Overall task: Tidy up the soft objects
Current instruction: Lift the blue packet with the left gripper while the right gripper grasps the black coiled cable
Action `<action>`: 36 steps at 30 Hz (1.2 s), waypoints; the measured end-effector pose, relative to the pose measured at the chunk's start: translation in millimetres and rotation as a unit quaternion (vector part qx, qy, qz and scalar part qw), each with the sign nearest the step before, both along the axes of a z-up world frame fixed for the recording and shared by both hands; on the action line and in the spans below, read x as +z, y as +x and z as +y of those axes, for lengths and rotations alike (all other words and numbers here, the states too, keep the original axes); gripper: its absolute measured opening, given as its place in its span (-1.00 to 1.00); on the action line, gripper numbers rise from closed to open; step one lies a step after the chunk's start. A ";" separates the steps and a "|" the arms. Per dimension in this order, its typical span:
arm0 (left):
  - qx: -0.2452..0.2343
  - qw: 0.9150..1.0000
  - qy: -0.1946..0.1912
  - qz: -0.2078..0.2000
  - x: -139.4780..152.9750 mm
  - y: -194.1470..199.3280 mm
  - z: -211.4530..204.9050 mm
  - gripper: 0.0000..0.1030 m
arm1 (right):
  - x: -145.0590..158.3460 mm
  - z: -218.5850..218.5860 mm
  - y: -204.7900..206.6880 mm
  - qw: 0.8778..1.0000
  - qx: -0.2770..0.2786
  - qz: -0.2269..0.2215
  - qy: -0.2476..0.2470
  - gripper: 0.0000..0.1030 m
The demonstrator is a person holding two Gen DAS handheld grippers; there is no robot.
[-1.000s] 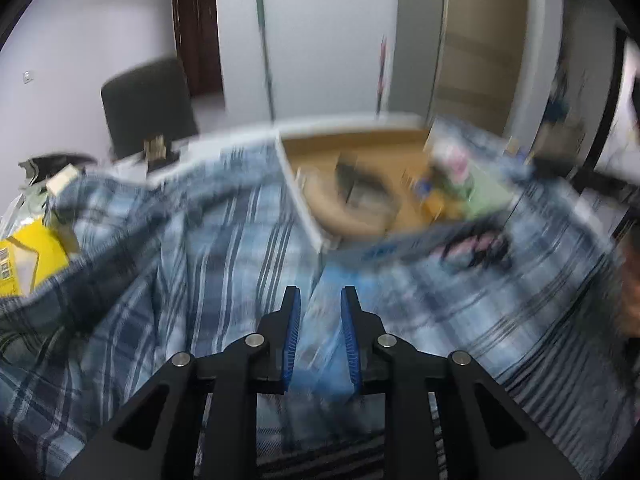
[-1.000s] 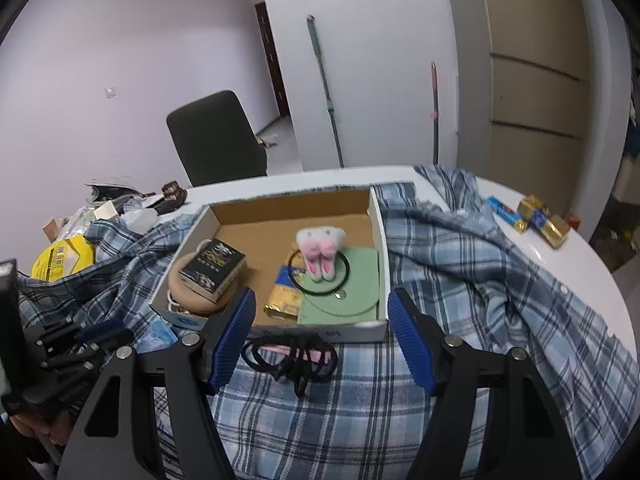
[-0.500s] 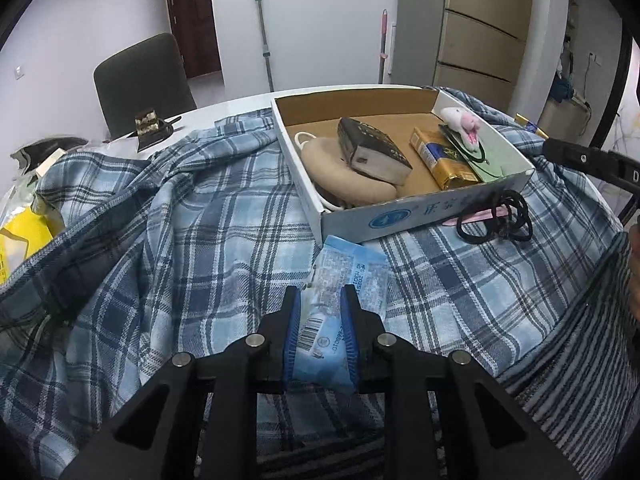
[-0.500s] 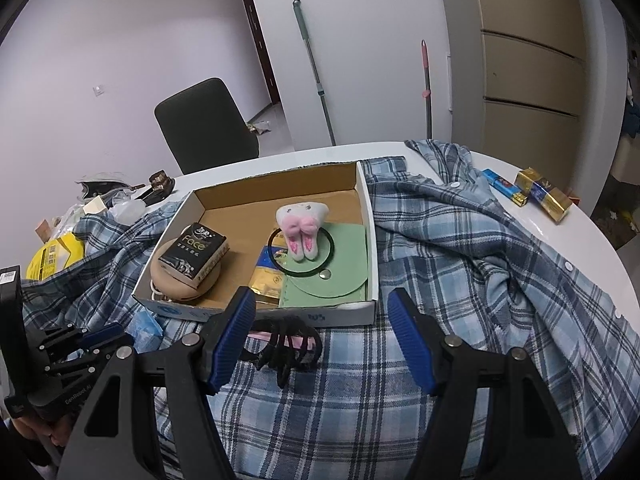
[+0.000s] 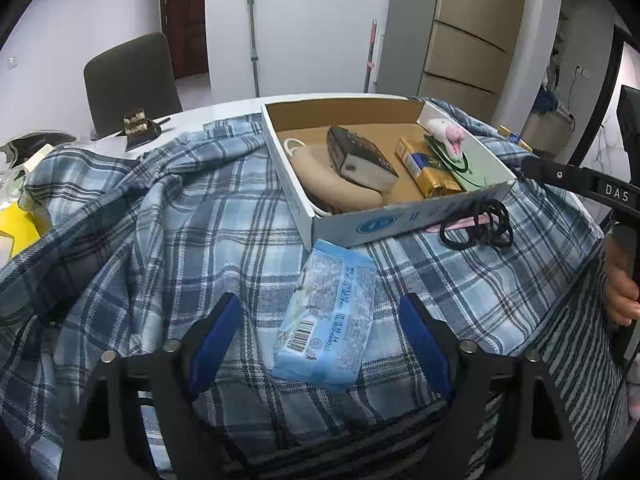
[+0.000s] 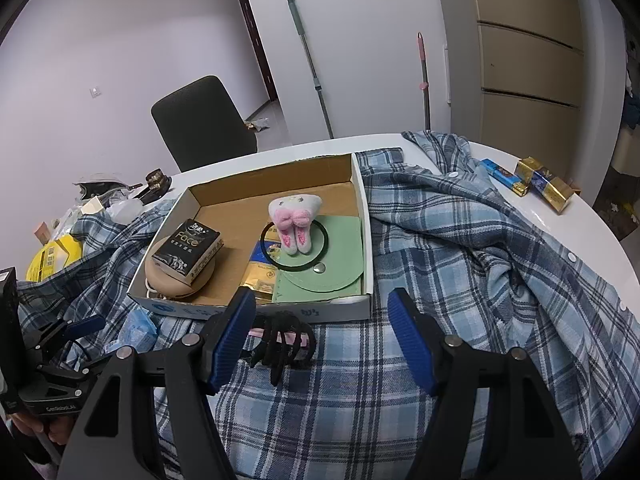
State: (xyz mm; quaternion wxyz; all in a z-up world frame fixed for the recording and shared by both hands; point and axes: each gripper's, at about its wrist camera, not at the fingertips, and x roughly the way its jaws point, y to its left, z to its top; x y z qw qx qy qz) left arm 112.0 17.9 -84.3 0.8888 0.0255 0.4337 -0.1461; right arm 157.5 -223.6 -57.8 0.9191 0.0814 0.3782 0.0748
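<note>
A light blue tissue pack [image 5: 330, 314] lies flat on the blue plaid shirt [image 5: 160, 232] in front of the cardboard box [image 5: 400, 224]. My left gripper [image 5: 320, 340] straddles it with its jaws opening, the blue pads clear of the pack on both sides. In the right wrist view my right gripper [image 6: 322, 340] stands open above the shirt [image 6: 460, 248], close to a black hair claw [image 6: 284, 346] by the box front [image 6: 320, 310]. Inside the box sit a plush tooth [image 6: 296, 220], a black tissue pack [image 6: 188, 250], a beige pouch [image 5: 336, 184] and a green pouch [image 6: 332, 264].
The shirt covers a white round table [image 6: 560, 220]. Gold and blue packets [image 6: 536, 182] lie at its far right edge. A yellow bag [image 6: 52, 256] and clutter sit at the left. A dark chair [image 6: 204, 120] stands behind the table. A hand [image 5: 622, 280] holds the right gripper's handle.
My left gripper was shut on the blue tissue pack; its jaws have spread and the pack now rests loose on the shirt. The right gripper has stayed open and hardly shifted.
</note>
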 end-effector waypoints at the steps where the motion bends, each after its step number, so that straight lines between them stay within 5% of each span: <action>1: 0.001 1.000 0.001 0.005 -1.6 0.8 0.0 0.41 | -0.1 0.3 0.1 1.000 0.000 -0.001 0.000 0.31; 3: 0.002 1.000 0.004 0.018 -6.4 3.8 0.0 0.16 | -0.4 0.9 0.1 1.000 -0.001 -0.001 -0.001 0.31; 9: -0.005 1.000 0.001 0.025 -9.7 4.5 -1.0 0.12 | -3.8 0.8 1.8 1.000 0.001 0.003 -0.001 0.32; 12: -0.004 1.000 0.009 0.025 -10.5 4.5 -3.0 -0.10 | -4.7 1.4 1.9 1.000 0.001 0.004 -0.003 0.32; 15: 0.002 1.000 0.013 -0.011 0.0 -4.7 -2.9 -0.29 | -3.9 -0.1 0.7 1.000 -0.006 0.000 -0.004 0.32; 17: -0.001 0.999 0.021 -0.045 13.6 -14.2 -5.3 -0.74 | -3.9 1.1 -1.0 1.000 -0.017 -0.006 -0.021 0.32; 22: -0.015 0.993 0.024 -0.112 51.5 -36.7 -18.7 -0.74 | -3.6 7.2 -2.2 1.000 -0.003 -0.009 -0.023 0.31; 25: -0.020 0.991 0.047 -0.128 57.1 -36.9 -27.1 -0.65 | -4.0 6.5 -2.4 1.000 -0.002 -0.006 -0.020 0.32; 26: -0.023 0.990 0.057 -0.125 54.6 -34.5 -28.9 -0.27 | -4.5 5.9 -2.5 1.000 -0.002 -0.005 -0.018 0.32; 27: -0.027 0.990 0.068 -0.120 50.4 -31.2 -29.3 0.36 | -4.8 5.1 -2.4 1.000 -0.002 -0.004 -0.016 0.32; 28: -0.031 0.990 0.076 -0.115 45.7 -28.6 -29.9 0.54 | -5.1 4.6 -2.2 1.000 -0.002 -0.004 -0.015 0.32; 36: -0.049 0.996 0.064 -0.042 9.2 -9.4 -15.1 0.45 | -8.9 5.1 -0.8 1.000 0.003 0.005 -0.012 0.32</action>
